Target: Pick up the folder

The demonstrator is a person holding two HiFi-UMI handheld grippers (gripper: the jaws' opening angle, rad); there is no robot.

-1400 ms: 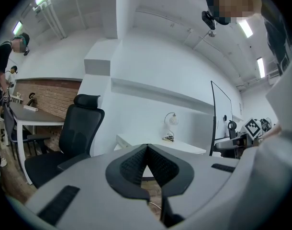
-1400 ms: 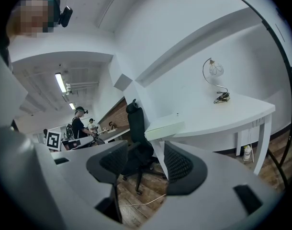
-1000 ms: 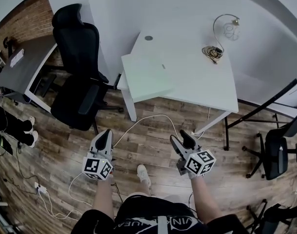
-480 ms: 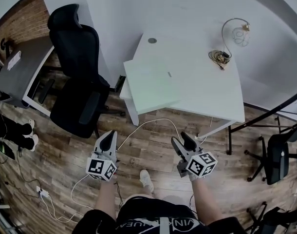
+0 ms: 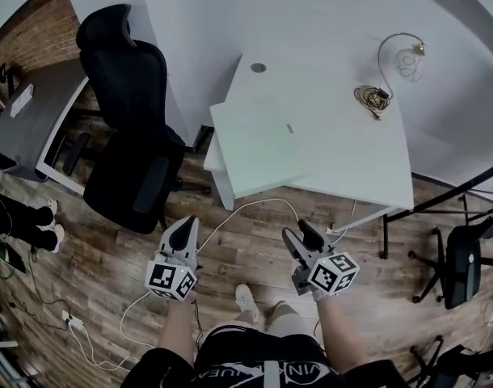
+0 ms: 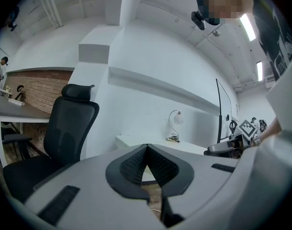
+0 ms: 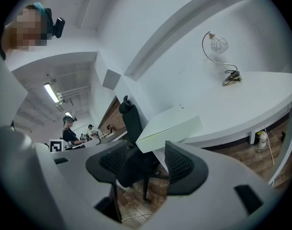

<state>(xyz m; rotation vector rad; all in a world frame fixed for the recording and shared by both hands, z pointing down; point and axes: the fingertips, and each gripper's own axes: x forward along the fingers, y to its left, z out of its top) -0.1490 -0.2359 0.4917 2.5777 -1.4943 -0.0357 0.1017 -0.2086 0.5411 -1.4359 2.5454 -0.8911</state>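
The pale green folder (image 5: 259,146) lies flat on the near left corner of the white desk (image 5: 351,148), overhanging its edge. Both grippers hang over the wooden floor short of the desk, pointing toward it. My left gripper (image 5: 185,223) is shut with nothing between its pads (image 6: 136,164). My right gripper (image 5: 298,231) stands open, its jaws apart and empty. In the right gripper view the folder (image 7: 170,127) shows beyond the gap between the open right gripper (image 7: 146,164) pads, well out of reach.
A black office chair (image 5: 129,136) stands left of the desk, close to the folder's corner. A lamp (image 5: 408,59) and coiled cable (image 5: 374,97) sit at the desk's back right. A white cable (image 5: 246,208) runs across the floor. Another chair (image 5: 461,265) is at right.
The desk and folder have come nearer in the head view as both grippers advanced toward them. Neither gripper's jaws have visibly changed.
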